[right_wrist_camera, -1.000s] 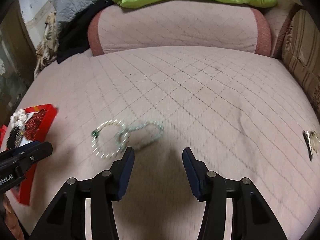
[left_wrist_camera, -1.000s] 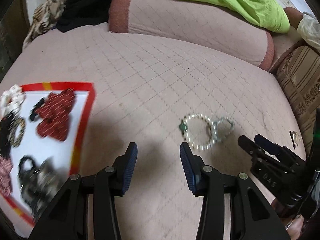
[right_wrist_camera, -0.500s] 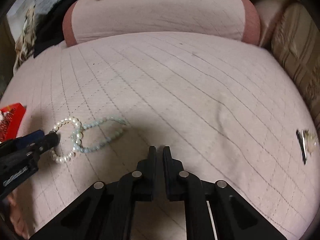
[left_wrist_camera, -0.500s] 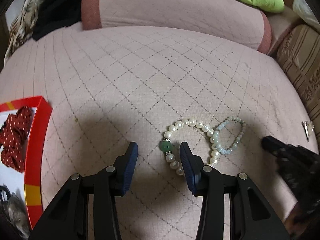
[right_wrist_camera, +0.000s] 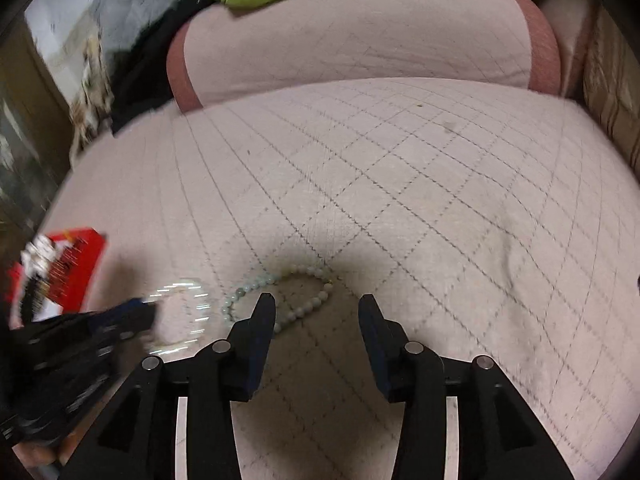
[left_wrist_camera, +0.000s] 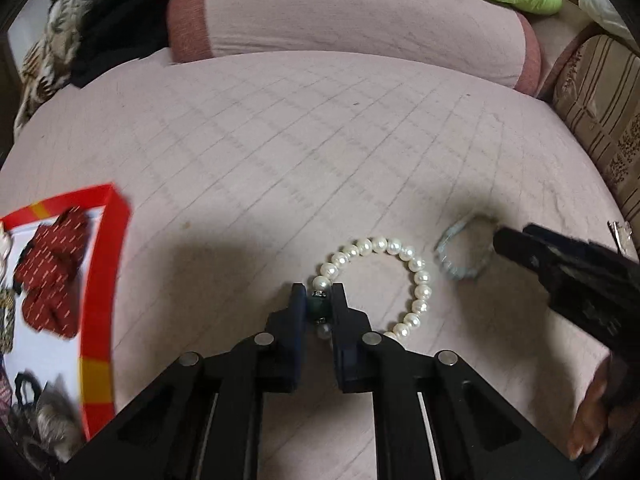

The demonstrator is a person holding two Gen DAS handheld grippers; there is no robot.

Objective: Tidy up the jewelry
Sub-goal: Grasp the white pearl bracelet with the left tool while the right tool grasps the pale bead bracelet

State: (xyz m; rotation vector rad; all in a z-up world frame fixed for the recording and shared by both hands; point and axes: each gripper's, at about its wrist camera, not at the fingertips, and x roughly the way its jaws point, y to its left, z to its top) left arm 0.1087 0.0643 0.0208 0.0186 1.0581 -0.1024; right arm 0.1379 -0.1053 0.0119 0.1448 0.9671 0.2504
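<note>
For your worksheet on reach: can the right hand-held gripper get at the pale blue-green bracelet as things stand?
Probably yes. The right hand-held gripper is open just beside the pale blue-green bracelet, nothing between them; the pearl bracelet lies apart in the left hand-held gripper.

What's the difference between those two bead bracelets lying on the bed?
The pearl bracelet has big white beads plus one dark green bead; the pale blue bracelet has much smaller, bluish beads. The pearl bracelet is pinched at its green bead by the left claw, while the pale blue bracelet lies free, with the open right claw just above it. Both are loops of round beads lying on the quilted pink cover.
</note>
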